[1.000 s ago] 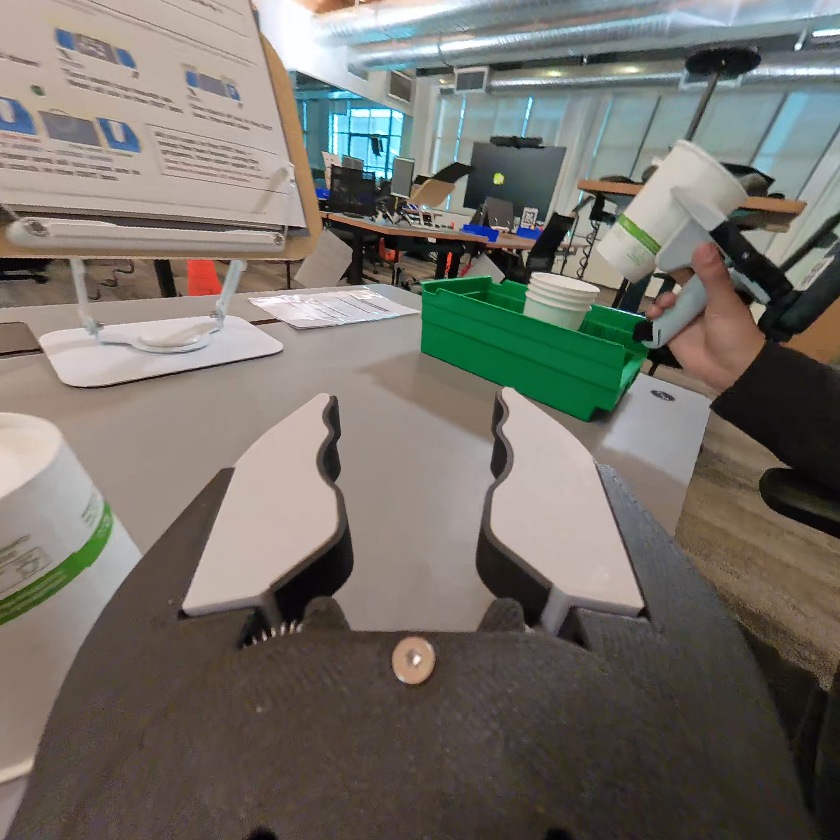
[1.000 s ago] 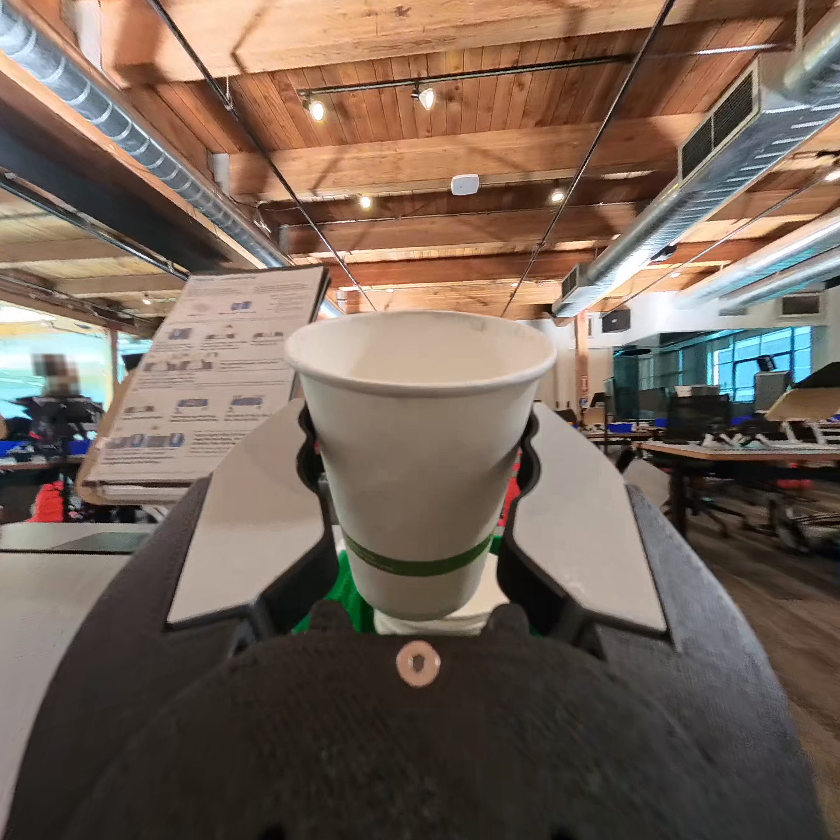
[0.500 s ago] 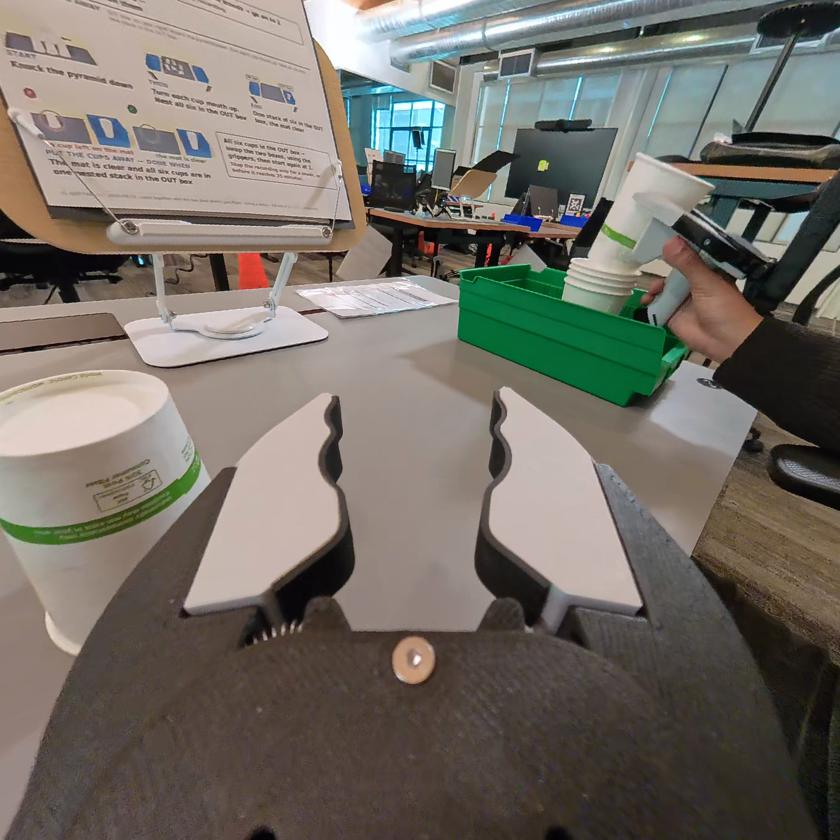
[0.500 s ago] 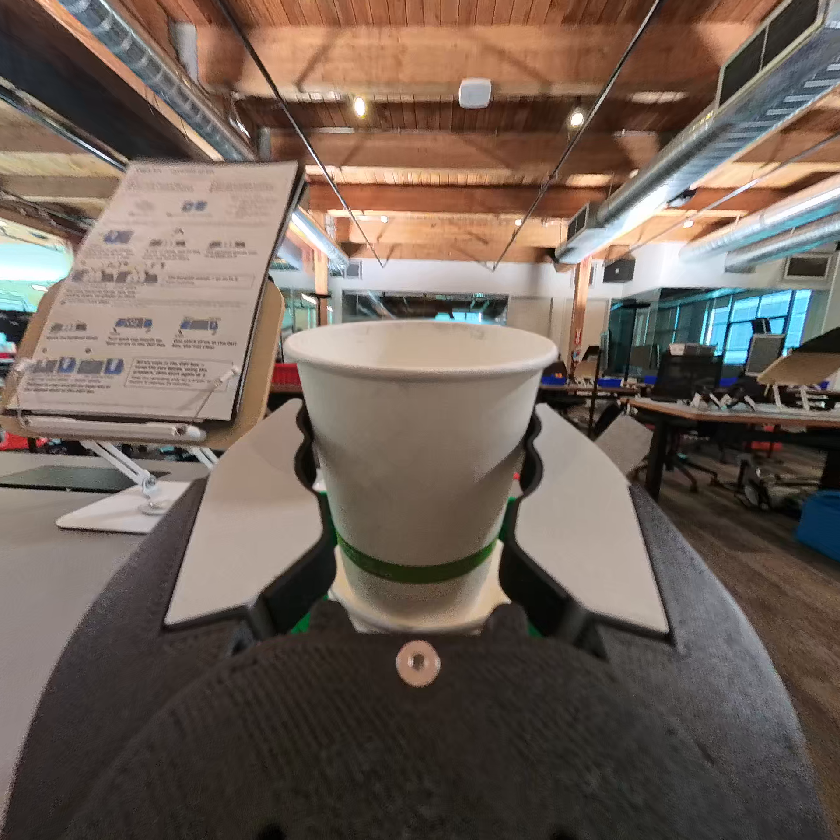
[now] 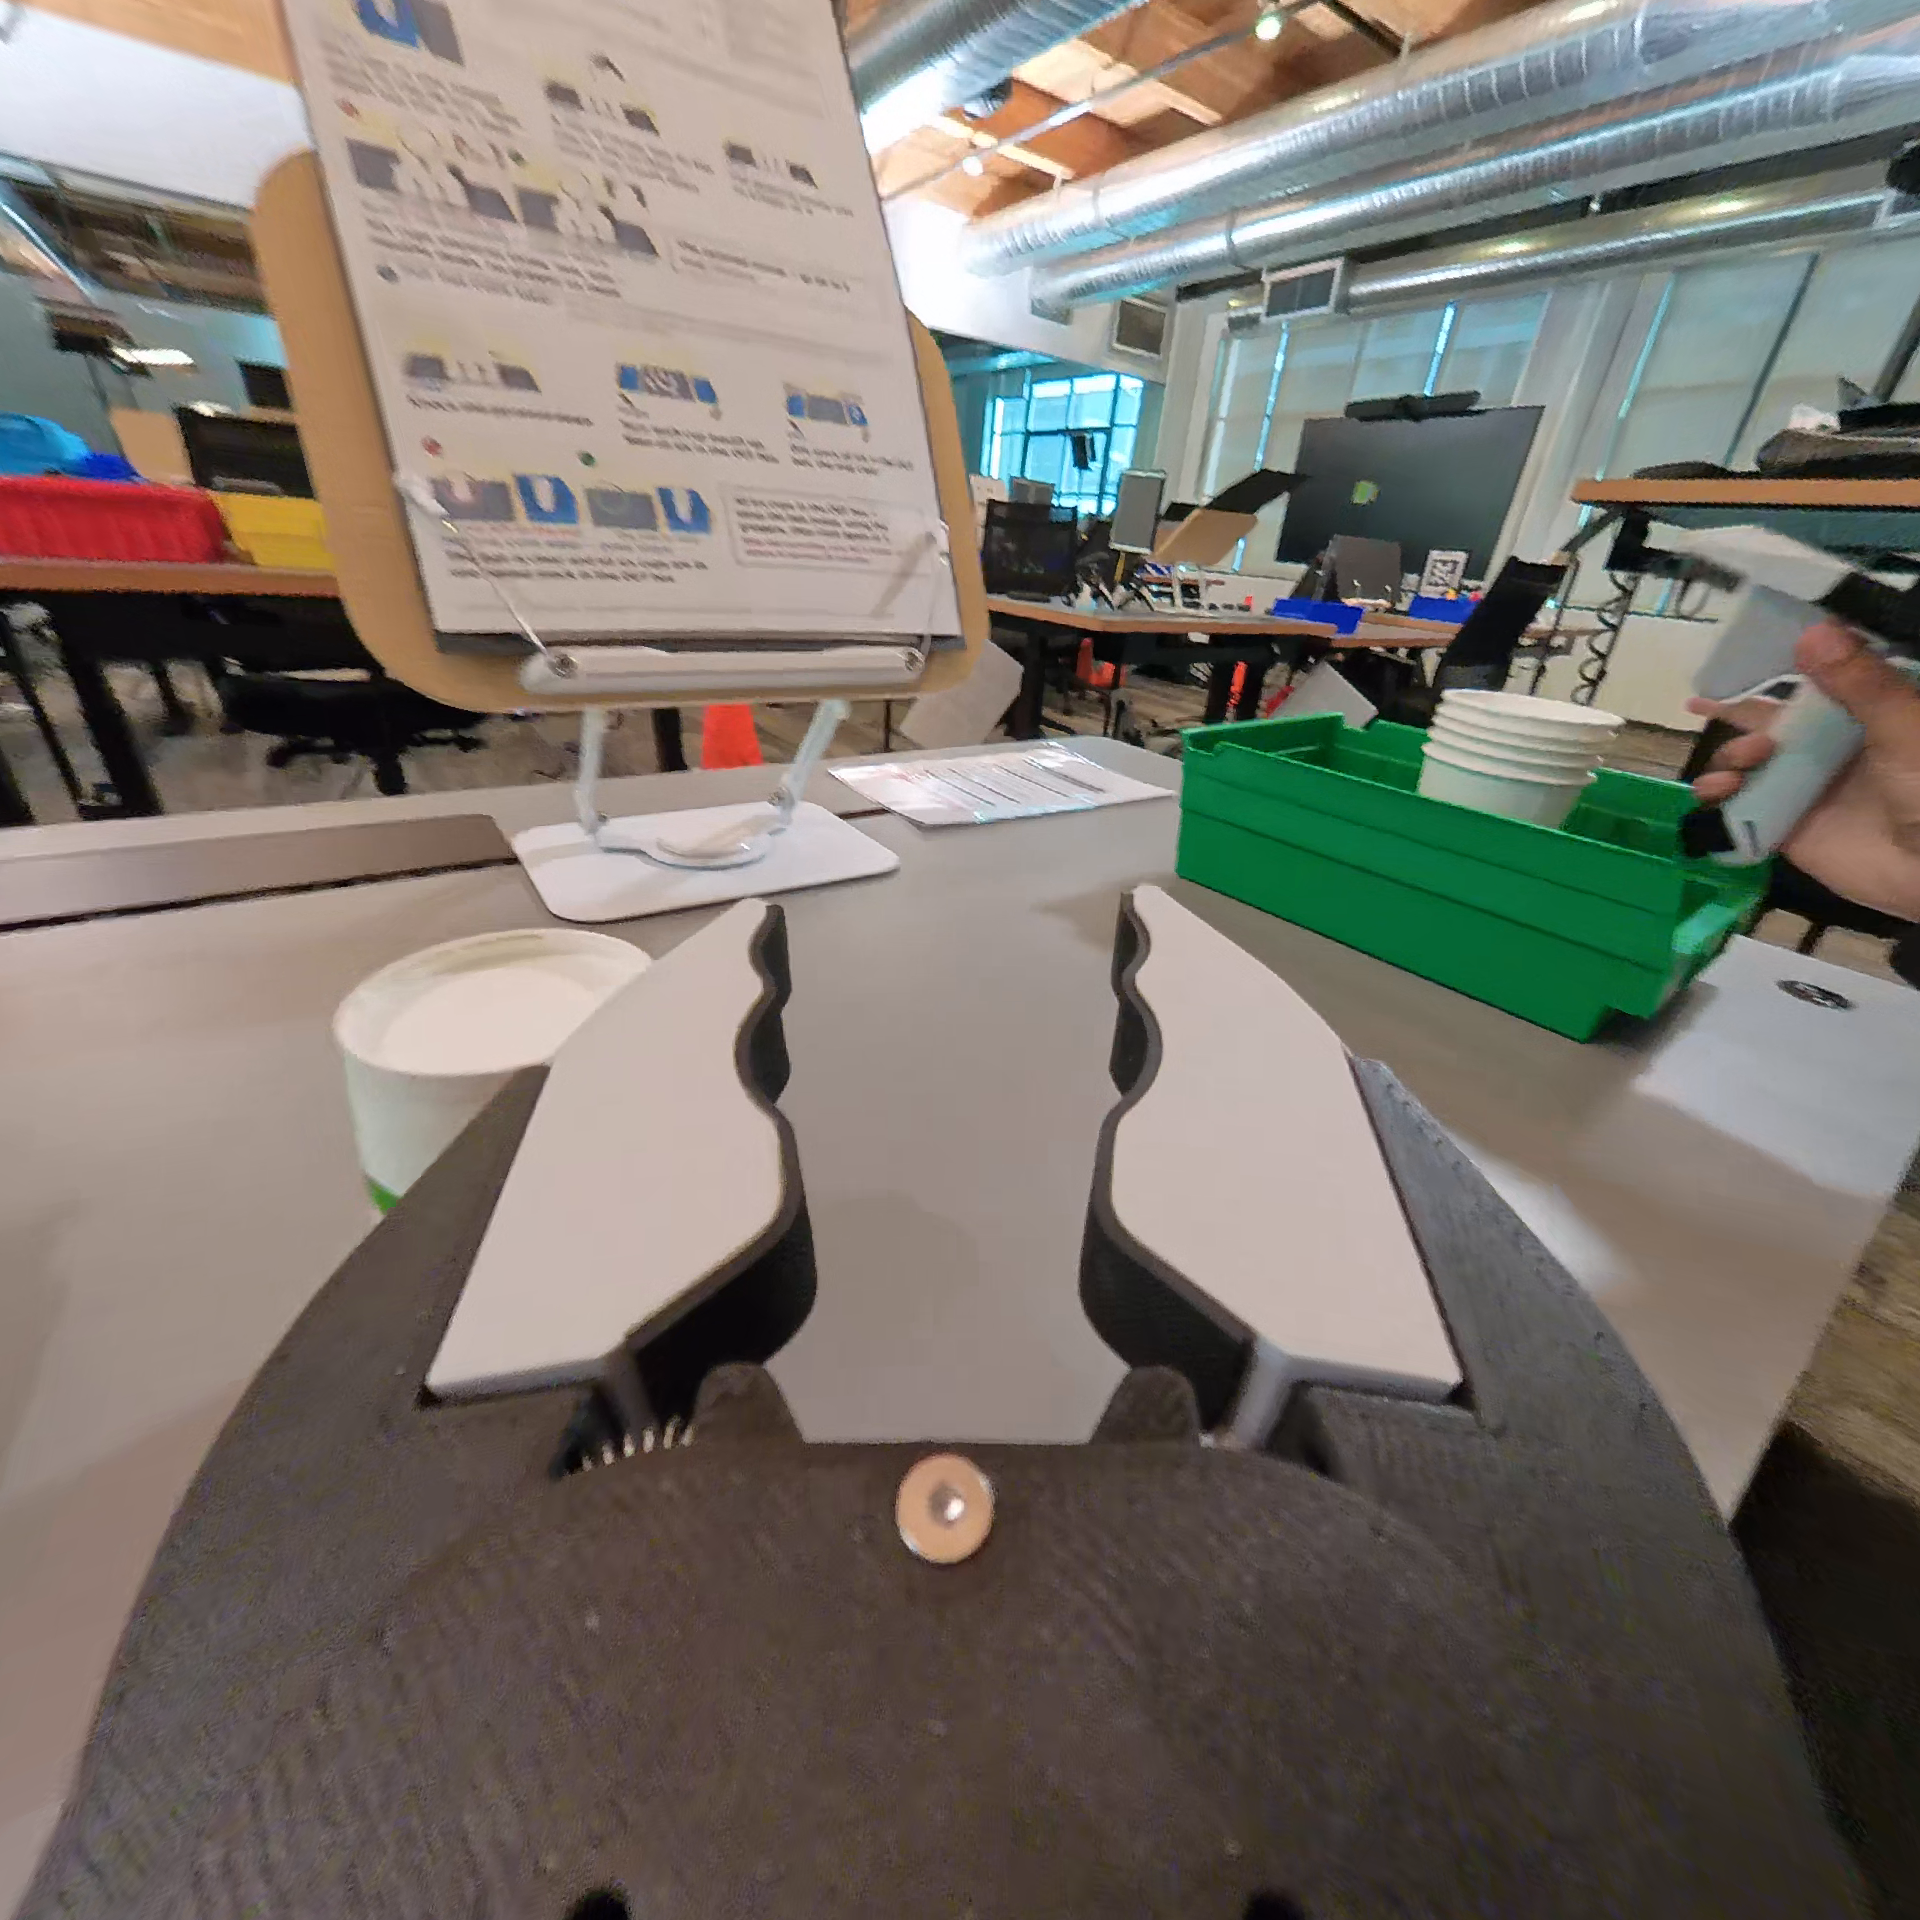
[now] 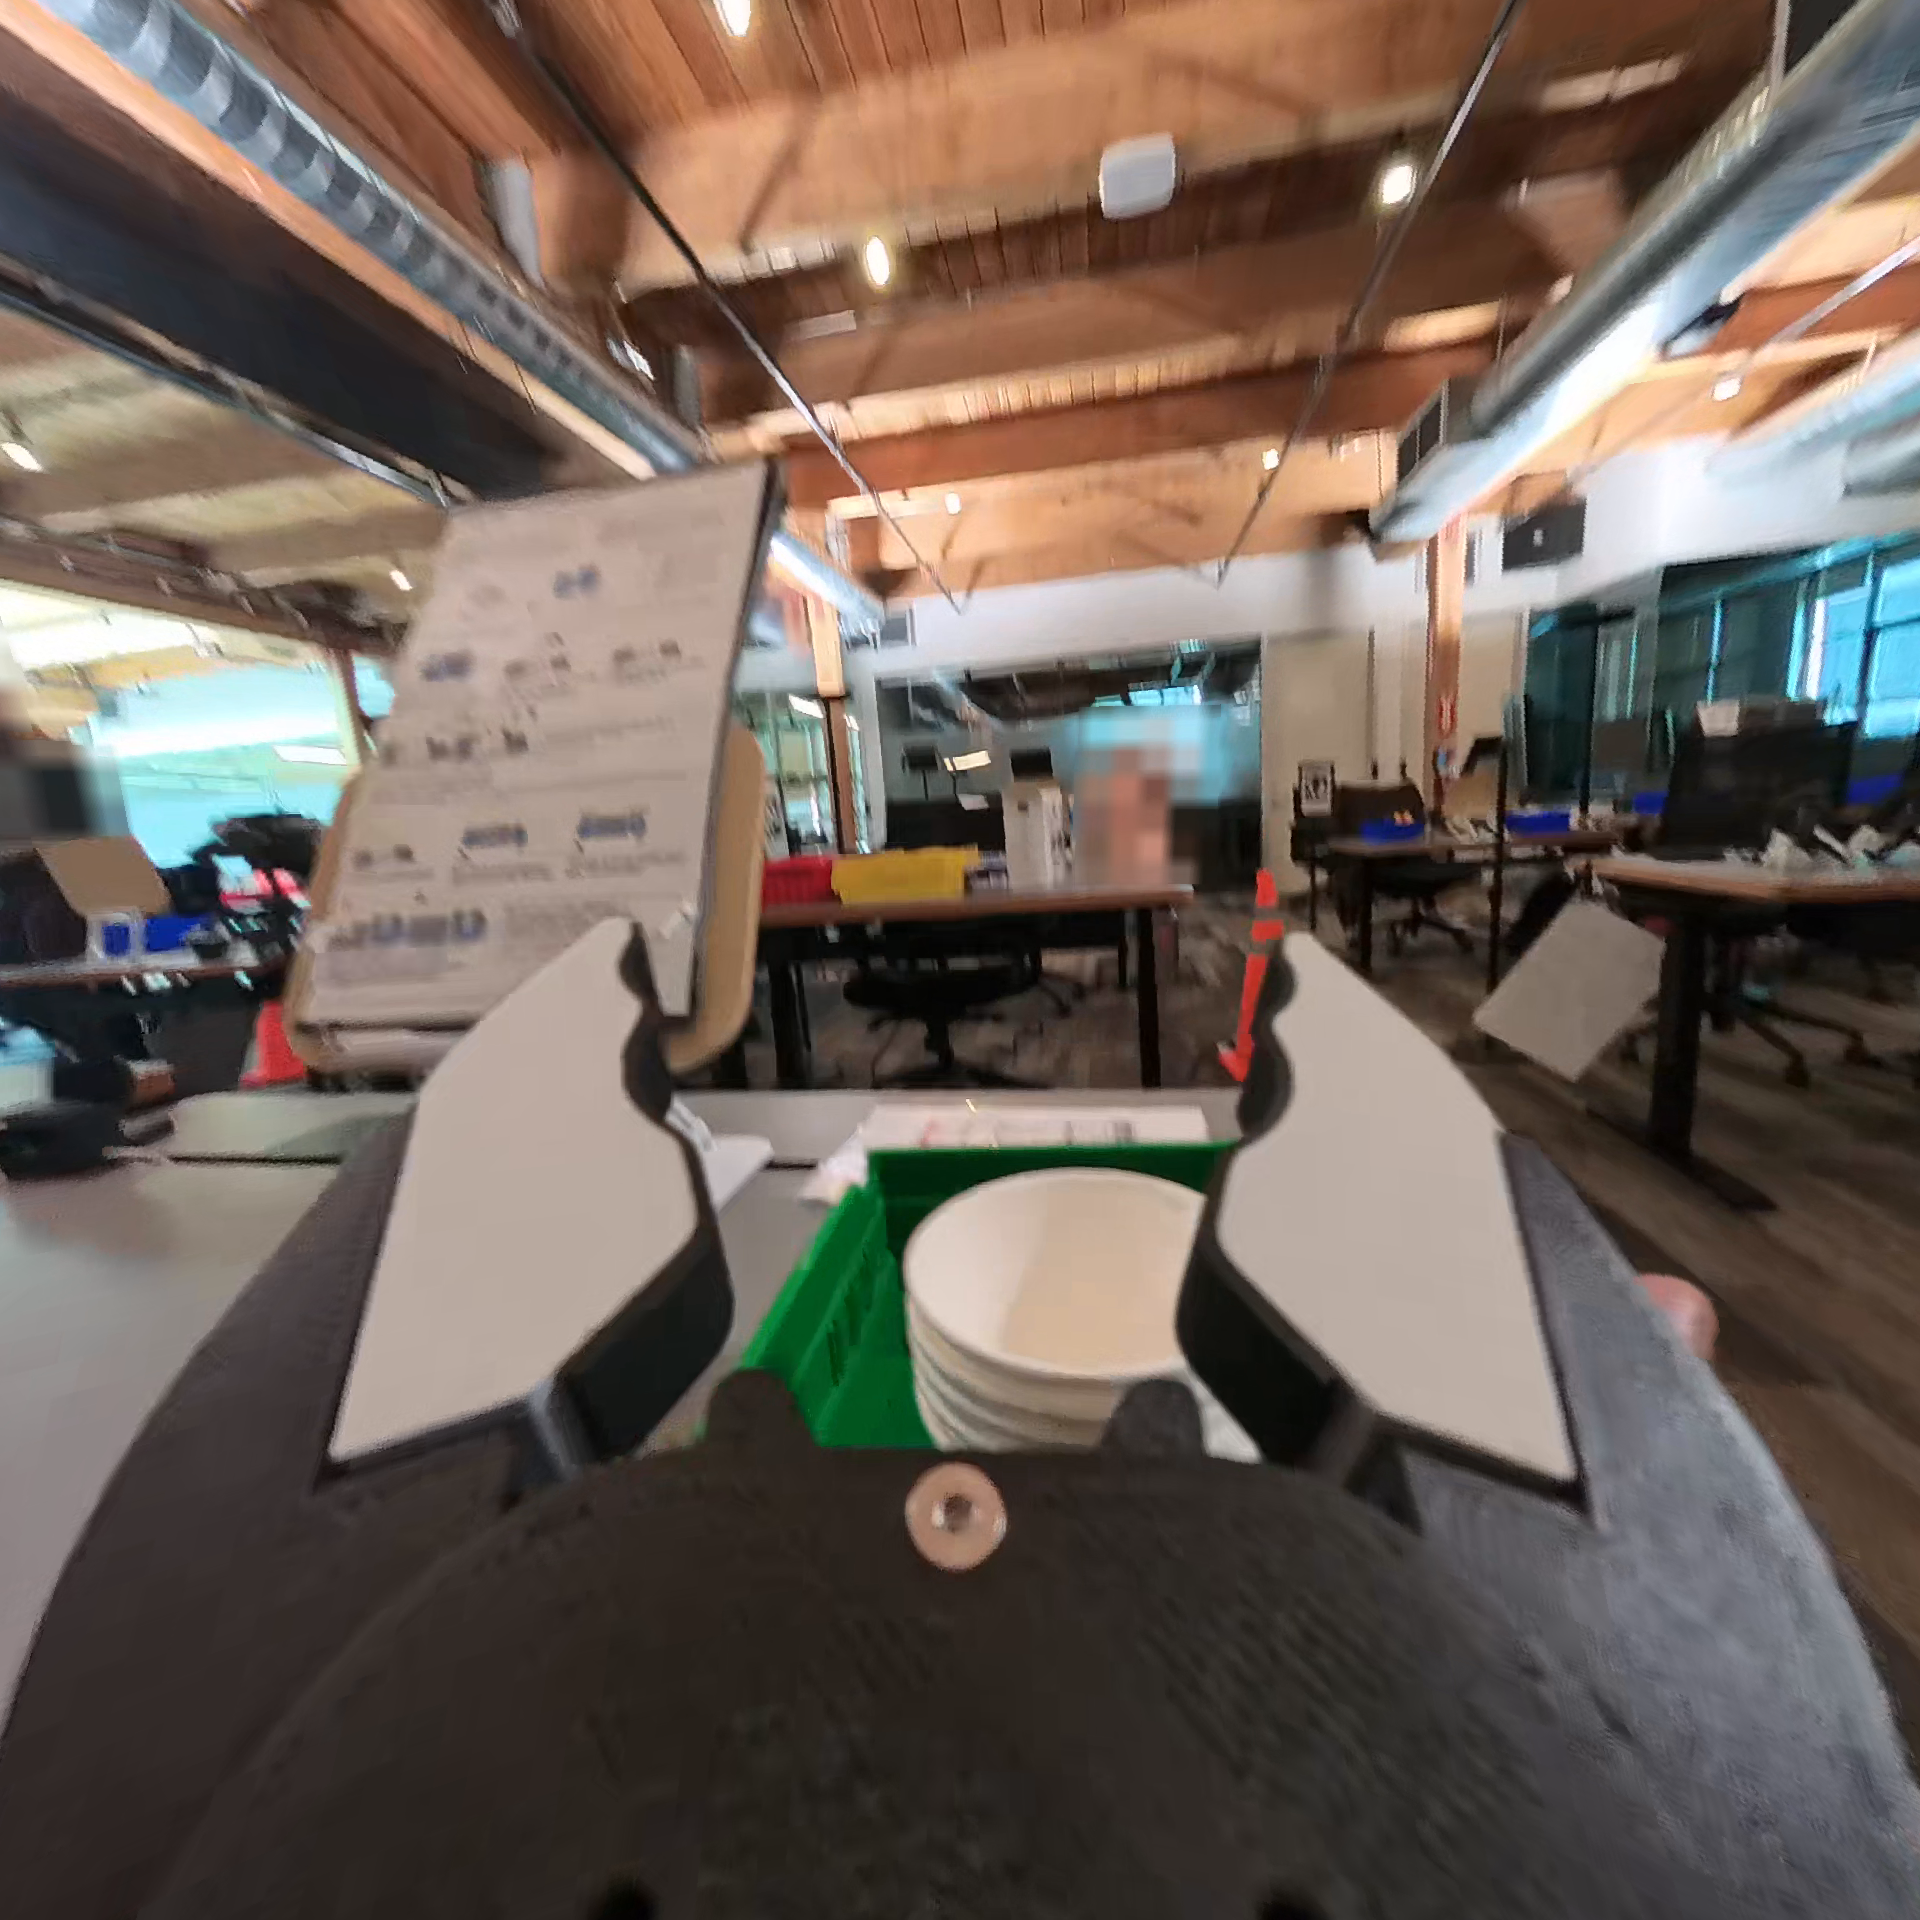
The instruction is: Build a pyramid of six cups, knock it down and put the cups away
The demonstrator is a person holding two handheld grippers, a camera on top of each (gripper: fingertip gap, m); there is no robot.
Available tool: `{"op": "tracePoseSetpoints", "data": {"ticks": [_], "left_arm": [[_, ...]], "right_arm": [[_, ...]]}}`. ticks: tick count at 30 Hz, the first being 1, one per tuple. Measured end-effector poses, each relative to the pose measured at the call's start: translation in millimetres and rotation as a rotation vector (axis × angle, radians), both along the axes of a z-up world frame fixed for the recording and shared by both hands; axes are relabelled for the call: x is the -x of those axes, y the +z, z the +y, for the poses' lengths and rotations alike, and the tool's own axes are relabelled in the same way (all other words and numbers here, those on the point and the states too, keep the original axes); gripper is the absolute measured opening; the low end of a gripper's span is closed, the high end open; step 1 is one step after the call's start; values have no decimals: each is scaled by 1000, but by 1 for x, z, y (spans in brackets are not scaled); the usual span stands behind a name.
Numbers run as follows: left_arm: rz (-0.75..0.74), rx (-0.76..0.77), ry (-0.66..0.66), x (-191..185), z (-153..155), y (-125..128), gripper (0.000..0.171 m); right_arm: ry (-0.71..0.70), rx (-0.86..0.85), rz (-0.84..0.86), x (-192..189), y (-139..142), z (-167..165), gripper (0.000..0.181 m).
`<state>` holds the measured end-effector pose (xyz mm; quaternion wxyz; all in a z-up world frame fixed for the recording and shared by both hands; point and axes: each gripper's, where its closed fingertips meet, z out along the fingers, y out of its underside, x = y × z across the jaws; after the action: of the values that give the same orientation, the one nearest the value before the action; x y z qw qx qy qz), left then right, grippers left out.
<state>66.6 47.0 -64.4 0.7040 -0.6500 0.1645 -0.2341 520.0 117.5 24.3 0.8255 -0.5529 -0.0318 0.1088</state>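
Left gripper (image 5: 951,909): released, fingers spread, nothing between them. Hovers low over the grey table (image 5: 208,1091), just right of a lone paper cup (image 5: 457,1049) and apart from it. Stands that cup upside down, recessed base facing up, wide mouth on the table, long axis vertical, green band low on the wall and partly hidden behind the left finger.

Right gripper (image 6: 958,940): also released and empty, jaws wide. Hangs just above a stack of nested cups (image 6: 1039,1320) in the near end of a green bin (image 6: 831,1320). Points the stack mouth up, long axis upright or nearly so. Cannot tell whether any finger touches the top rim. In the left wrist view, shows the same stack (image 5: 1512,758) rising above the bin wall (image 5: 1403,883), with a hand (image 5: 1860,821) on the handle beside it.

Behind: a sheet on a white stand (image 5: 644,416) and a clear sleeve of paper (image 5: 997,779) flat on the table.

Likely hazards, as a judgement: brushing the lone cup sideways with the left finger, light and empty enough to slide or tip; squeezing thin paper walls too hard and denting them; clipping the stack's rim with the right gripper and leaning it against the bin wall.
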Motion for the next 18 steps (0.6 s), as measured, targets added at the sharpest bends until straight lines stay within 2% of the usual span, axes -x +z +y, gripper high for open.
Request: {"op": "tracePoseSetpoints", "data": {"ticks": [3, 5, 7, 10, 14, 16, 18], "left_arm": [[83, -69, 83, 22, 8, 6, 60], [150, -101, 160, 40, 15, 9, 63], [184, -105, 229, 56, 24, 9, 66], [236, -39, 295, 73, 40, -4, 72], [301, 108, 306, 77, 60, -34, 80], [337, 169, 296, 72, 67, -49, 83], [401, 227, 304, 70, 73, -64, 84]], "right_arm": [[141, -91, 74, 27, 28, -22, 85], [232, -92, 104, 55, 39, -31, 82], [261, -54, 89, 90, 36, -32, 77], [344, 66, 45, 159, 6, -31, 74], [562, 286, -48, 257, -67, -40, 80], [617, 371, -114, 282, -87, -47, 92], [627, 384, -176, 289, -95, -54, 91]]}}
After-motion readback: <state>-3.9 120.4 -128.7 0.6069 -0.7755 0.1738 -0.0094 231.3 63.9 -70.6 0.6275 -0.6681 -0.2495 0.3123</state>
